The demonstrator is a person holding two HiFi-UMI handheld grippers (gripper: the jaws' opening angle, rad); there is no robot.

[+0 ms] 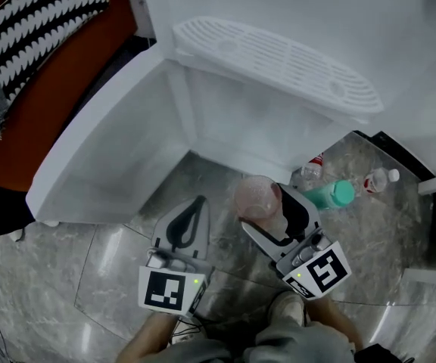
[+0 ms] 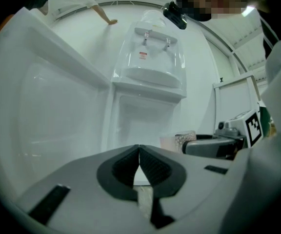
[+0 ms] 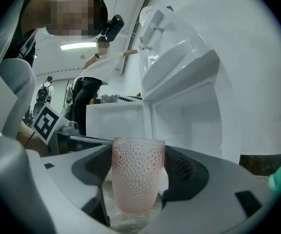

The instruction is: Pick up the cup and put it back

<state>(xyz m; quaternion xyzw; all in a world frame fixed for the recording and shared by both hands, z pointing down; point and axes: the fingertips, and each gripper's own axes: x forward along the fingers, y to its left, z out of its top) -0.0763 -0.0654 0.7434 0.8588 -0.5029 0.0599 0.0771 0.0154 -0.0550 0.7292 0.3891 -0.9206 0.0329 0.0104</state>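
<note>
A pink dimpled cup (image 1: 257,197) stands upright between the jaws of my right gripper (image 1: 272,212), which is shut on it above the stone floor. In the right gripper view the cup (image 3: 136,172) fills the gap, and both dark pads (image 3: 182,172) press its sides. It hangs just in front of the open lower compartment (image 1: 241,127) of a white appliance. My left gripper (image 1: 197,205) is to the cup's left, its jaws shut with nothing between them. From the left gripper view, the cup (image 2: 171,142) shows at the right, past the closed fingertips (image 2: 139,152).
The appliance's white door (image 1: 104,146) is swung open to the left. Its ribbed drip tray (image 1: 278,59) juts out above the compartment. Two small bottles (image 1: 312,169) (image 1: 381,178) and a green-capped one (image 1: 330,195) lie on the floor at the right. A person stands behind in the gripper views.
</note>
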